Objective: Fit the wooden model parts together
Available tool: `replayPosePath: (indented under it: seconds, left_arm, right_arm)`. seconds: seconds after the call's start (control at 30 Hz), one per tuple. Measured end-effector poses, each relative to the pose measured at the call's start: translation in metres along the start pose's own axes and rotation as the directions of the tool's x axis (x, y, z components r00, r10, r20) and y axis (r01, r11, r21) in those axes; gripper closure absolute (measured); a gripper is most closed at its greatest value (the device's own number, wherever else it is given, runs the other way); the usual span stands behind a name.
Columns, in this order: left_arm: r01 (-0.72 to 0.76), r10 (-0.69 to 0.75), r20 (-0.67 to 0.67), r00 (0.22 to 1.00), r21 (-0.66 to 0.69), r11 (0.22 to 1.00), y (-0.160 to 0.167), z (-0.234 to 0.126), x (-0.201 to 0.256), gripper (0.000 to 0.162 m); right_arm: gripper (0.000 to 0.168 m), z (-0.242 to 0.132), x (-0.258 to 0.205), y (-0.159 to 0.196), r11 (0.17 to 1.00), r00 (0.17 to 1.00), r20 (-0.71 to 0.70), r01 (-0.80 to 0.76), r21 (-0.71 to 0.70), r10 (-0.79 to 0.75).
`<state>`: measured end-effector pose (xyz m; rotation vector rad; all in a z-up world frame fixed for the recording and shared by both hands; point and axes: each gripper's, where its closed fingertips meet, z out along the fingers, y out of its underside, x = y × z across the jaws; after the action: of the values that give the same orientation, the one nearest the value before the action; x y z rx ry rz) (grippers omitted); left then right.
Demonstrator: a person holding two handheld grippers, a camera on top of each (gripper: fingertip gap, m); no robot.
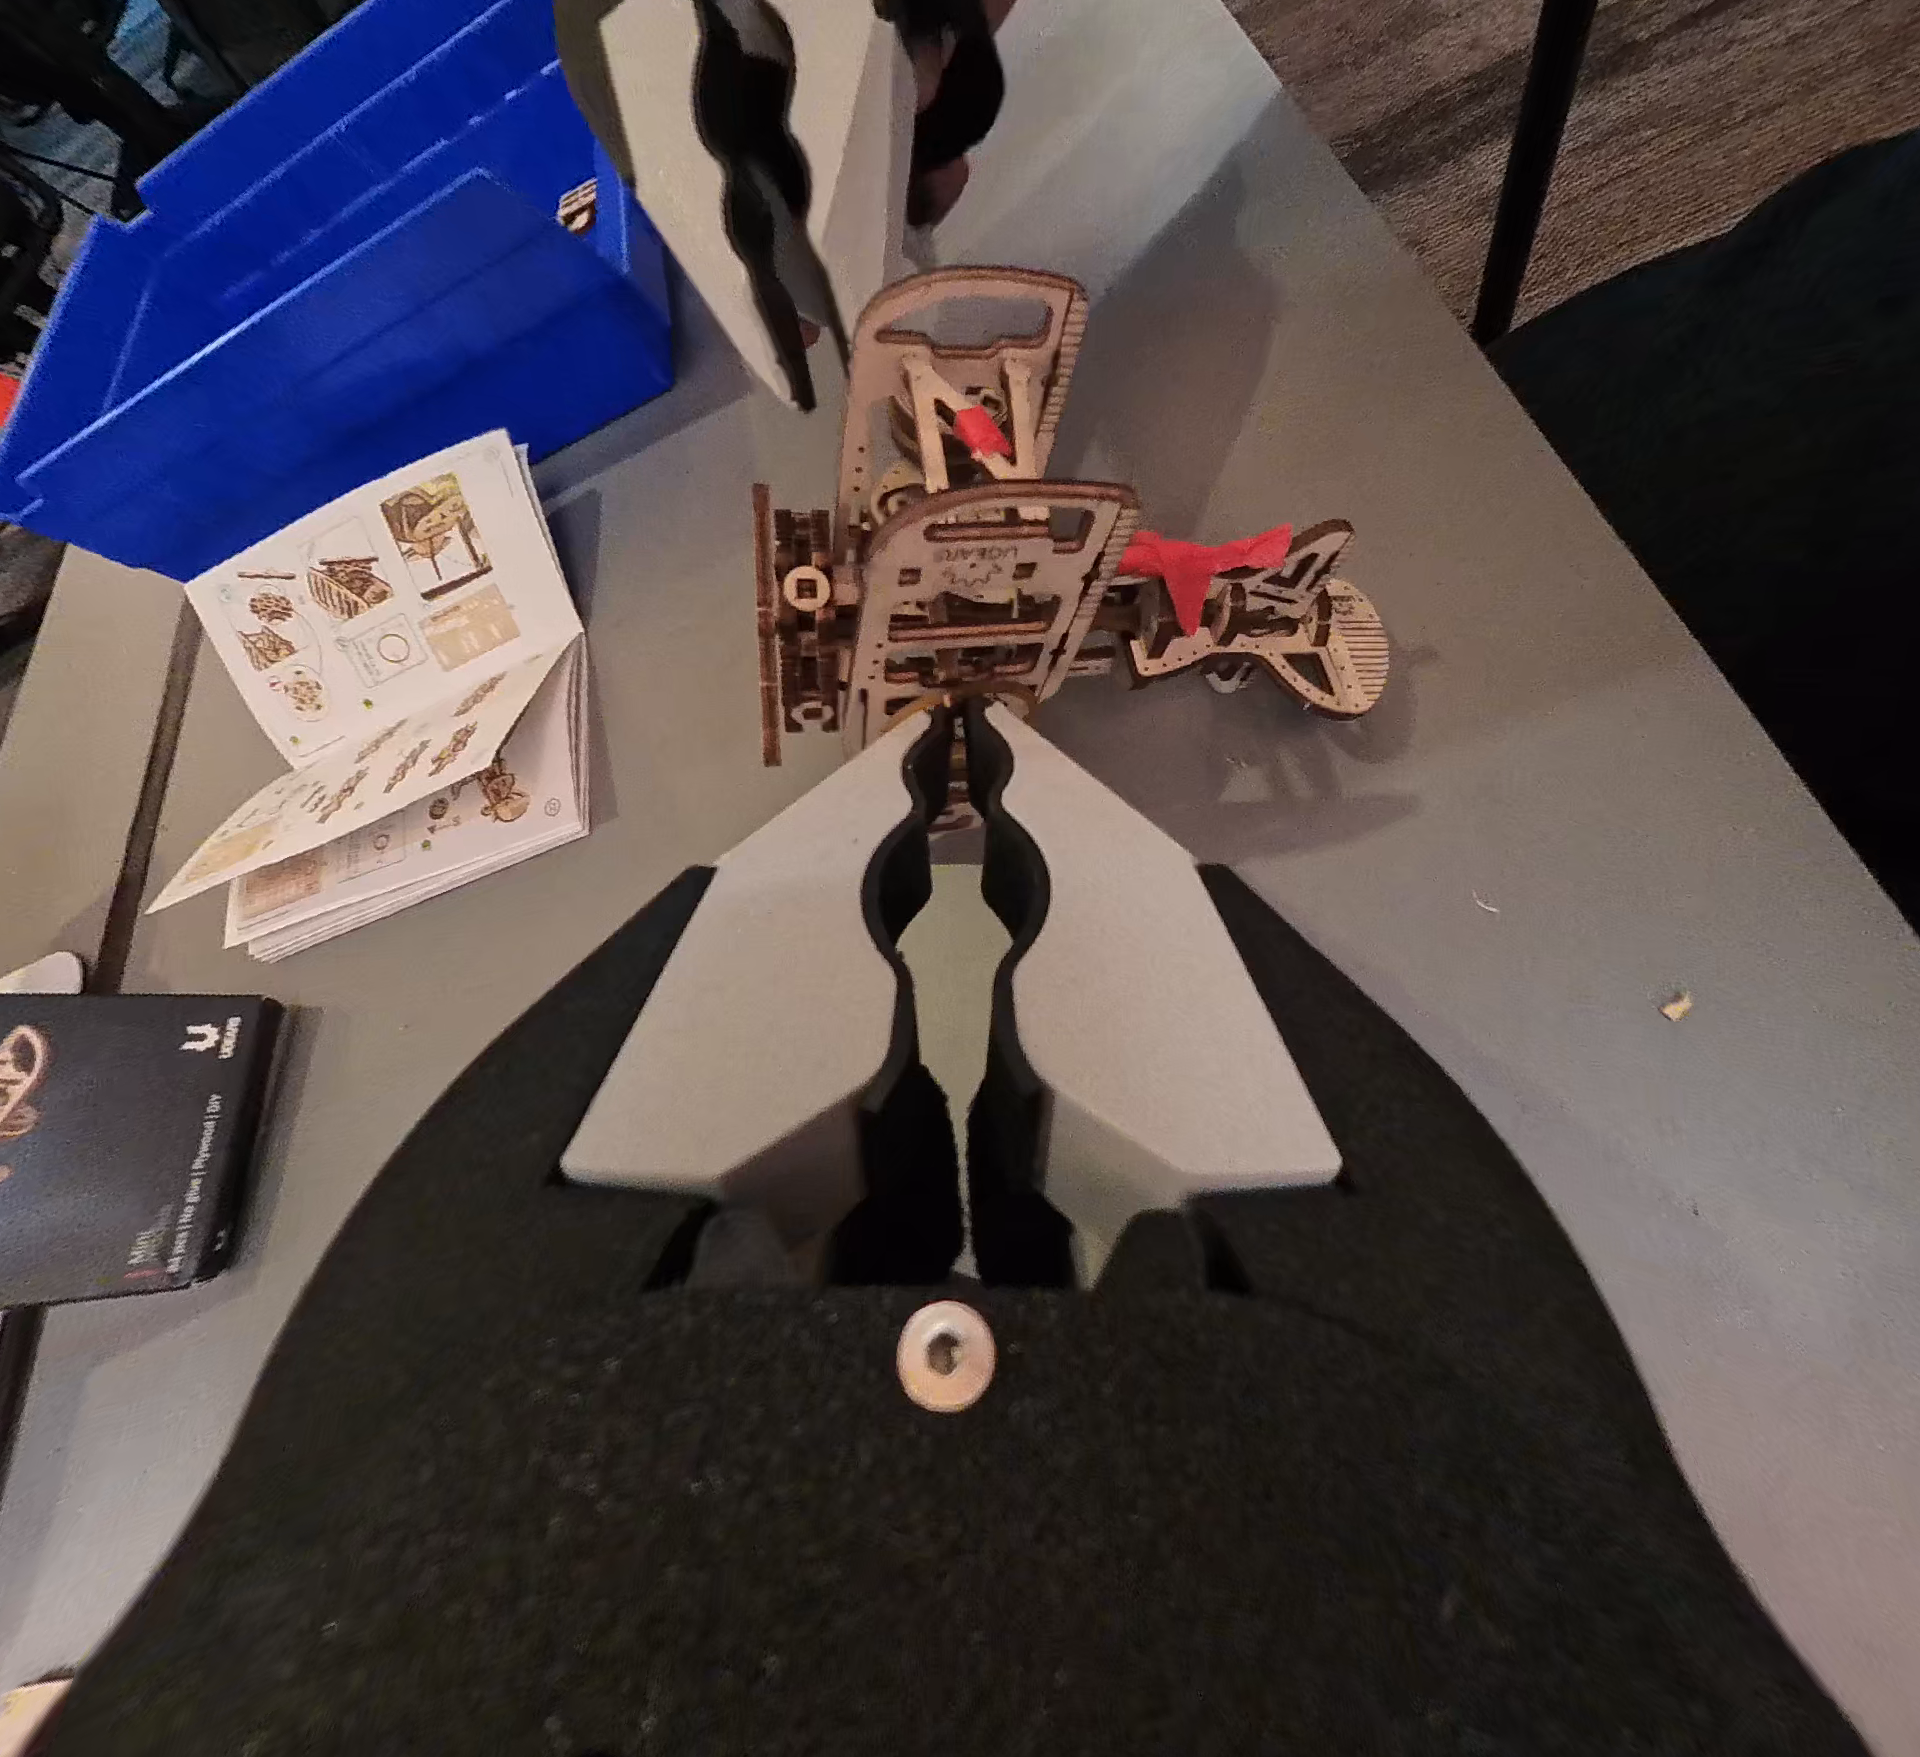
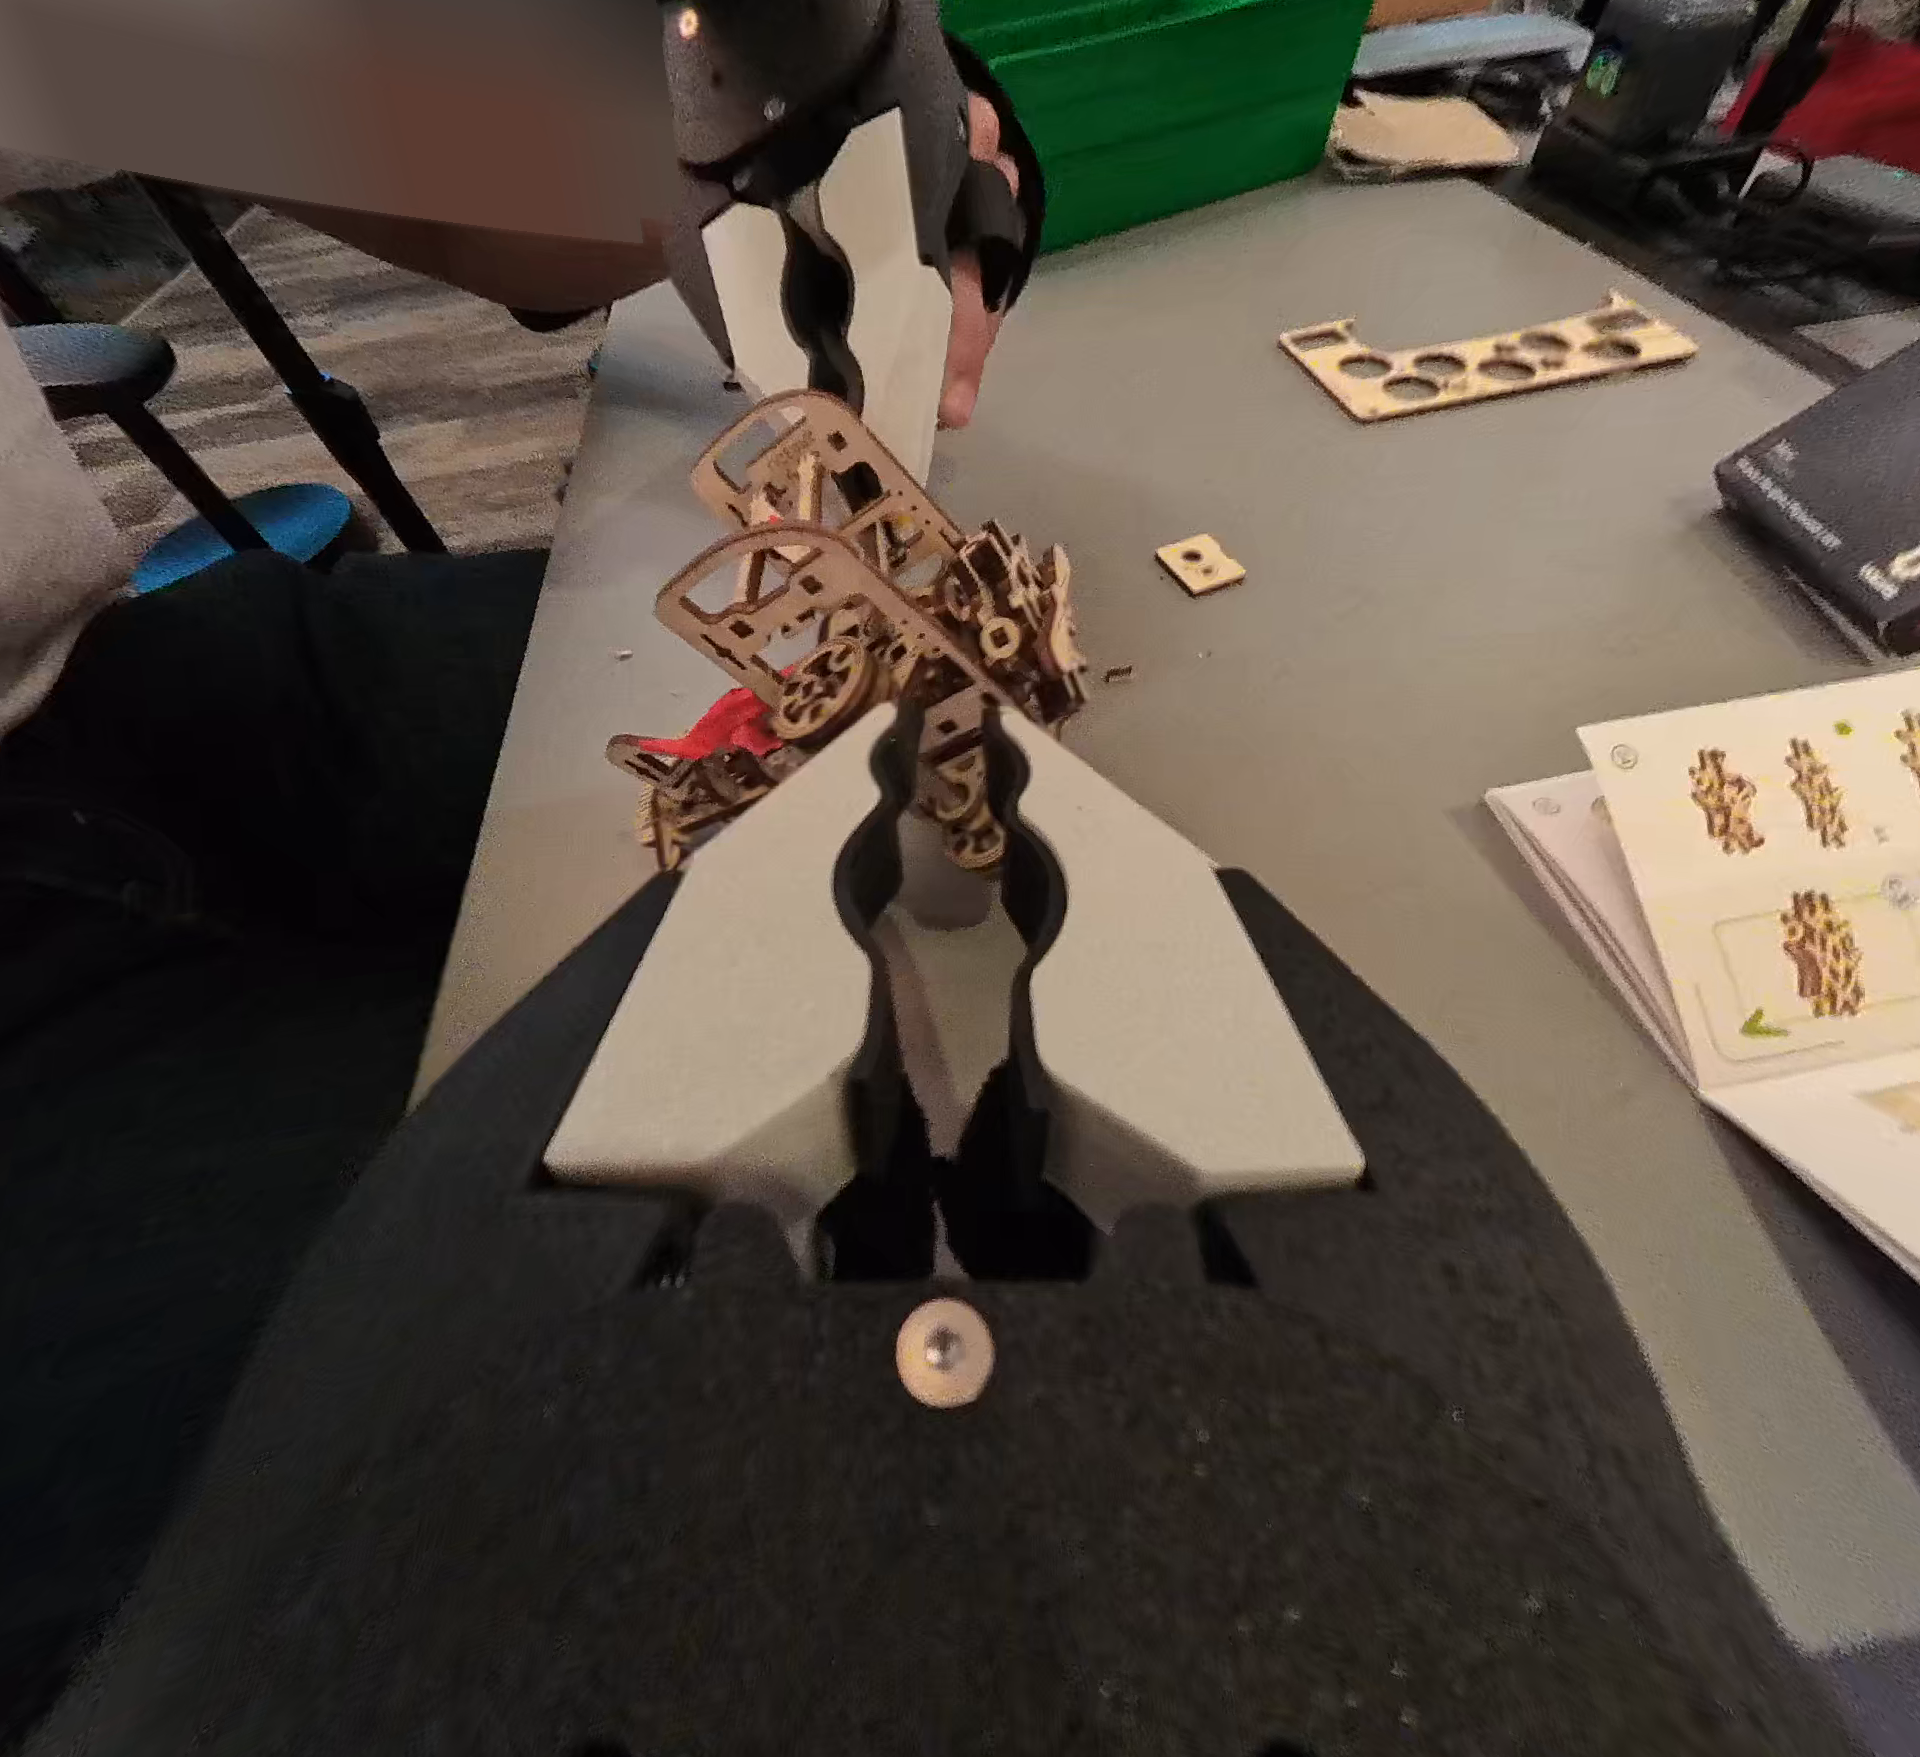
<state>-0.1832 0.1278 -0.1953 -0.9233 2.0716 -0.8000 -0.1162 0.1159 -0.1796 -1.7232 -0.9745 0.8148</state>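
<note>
Jaws hide wooden model (image 1: 987, 606) grip points, contact unclear

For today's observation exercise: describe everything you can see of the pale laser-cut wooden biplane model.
The pale laser-cut wooden biplane model is plywood with dark burnt edges: two rounded wing panels joined by struts, a spoked wheel, a blocky nose and a fan-shaped tail. Red tape wraps the rear fuselage and one strut. It sits tilted above the grey table, tail low. The left gripper and the right gripper are each shut on its underside, from opposite sides.
</note>
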Motion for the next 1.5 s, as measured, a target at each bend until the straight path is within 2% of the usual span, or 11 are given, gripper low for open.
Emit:
replayPosePath:
  seconds: [0.1, 0.23, 0.33, 0.53, 0.77, 1.07, 1.17, 1.27, 1.5]
  left_arm:
    - [-0.022, 0.022, 0.039, 0.999, -0.001, 1.0, -0.001, 0.002, -0.004, 0.162]
    - [-0.082, 0.082, 0.117, 0.99, -0.01, 0.997, -0.005, 0.001, -0.008, 0.162]
    - [-0.129, 0.131, 0.149, 0.98, -0.021, 0.991, -0.008, 0.003, -0.006, 0.162]
    - [-0.151, 0.153, 0.141, 0.978, -0.028, 0.988, -0.01, 0.008, -0.003, 0.162]
    - [-0.168, 0.174, 0.123, 0.977, -0.051, 0.984, -0.015, 0.01, -0.002, 0.162]
    - [-0.179, 0.185, 0.072, 0.98, -0.081, 0.981, -0.015, 0.01, 0.001, 0.162]
    - [-0.182, 0.198, 0.113, 0.974, -0.137, 0.974, -0.01, 0.01, -0.007, 0.162]
    - [-0.192, 0.203, 0.099, 0.974, -0.118, 0.974, -0.013, 0.011, -0.001, 0.162]
    - [-0.159, 0.171, 0.141, 0.975, -0.093, 0.983, -0.012, 0.013, -0.001, 0.162]
  right_arm:
    - [0.161, 0.004, 0.003, -0.003, 0.999, 0.998, 0.056, -0.041, 0.029, 0.039]
    - [0.159, 0.007, -0.005, -0.006, 0.942, 0.923, 0.19, -0.335, -0.032, 0.335]
    - [0.159, 0.007, -0.008, -0.01, 0.896, 0.87, 0.226, -0.444, -0.032, 0.439]
    - [0.161, 0.001, -0.008, 0.006, 0.899, 0.885, 0.159, -0.428, -0.09, 0.437]
    - [0.162, 0.008, -0.016, 0.003, 0.898, 0.879, 0.18, -0.432, -0.086, 0.441]
    - [0.162, 0.01, -0.02, 0.001, 0.826, 0.788, 0.277, -0.563, -0.037, 0.55]
    - [0.159, 0.009, -0.027, 0.0, 0.8, 0.747, 0.322, -0.597, -0.058, 0.581]
    - [0.168, 0.01, -0.018, 0.003, 0.792, 0.754, 0.276, -0.61, -0.044, 0.596]
    - [0.168, 0.009, -0.019, 0.002, 0.783, 0.747, 0.268, -0.619, -0.051, 0.608]
